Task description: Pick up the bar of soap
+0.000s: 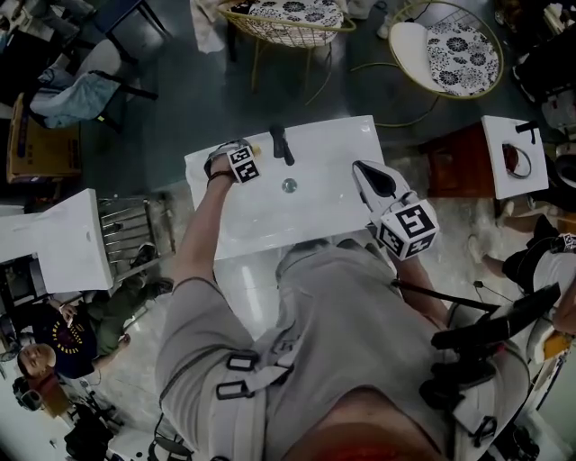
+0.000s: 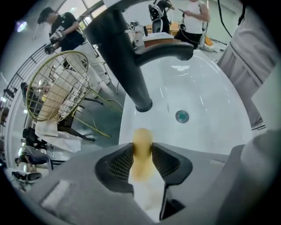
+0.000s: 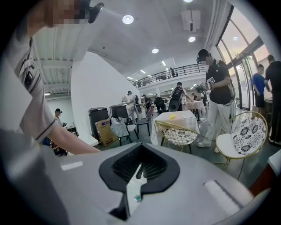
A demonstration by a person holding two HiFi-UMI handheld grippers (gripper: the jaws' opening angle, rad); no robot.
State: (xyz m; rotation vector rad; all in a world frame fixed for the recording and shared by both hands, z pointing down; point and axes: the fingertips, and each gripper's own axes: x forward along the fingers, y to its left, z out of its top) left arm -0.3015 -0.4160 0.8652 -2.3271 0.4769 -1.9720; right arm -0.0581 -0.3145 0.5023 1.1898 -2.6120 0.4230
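Observation:
A pale yellow bar of soap (image 2: 142, 137) stands on edge between the jaws of my left gripper (image 2: 142, 151), and both black pads press on its sides. The left gripper (image 1: 236, 160) points steeply down over the back left corner of the white sink (image 1: 335, 144), beside the black faucet (image 1: 281, 144). In the left gripper view the faucet (image 2: 127, 57) rises just beyond the soap and the drain (image 2: 182, 116) lies to the right. My right gripper (image 1: 371, 176) hovers over the sink's right side. Its jaws (image 3: 139, 165) stand together with nothing between them.
Two gold wire chairs (image 1: 286, 22) (image 1: 454, 45) stand behind the sink. Other white sinks sit at the left (image 1: 54, 239) and right (image 1: 513, 153). A metal rack (image 1: 126, 234) stands left of the sink. Several people are nearby.

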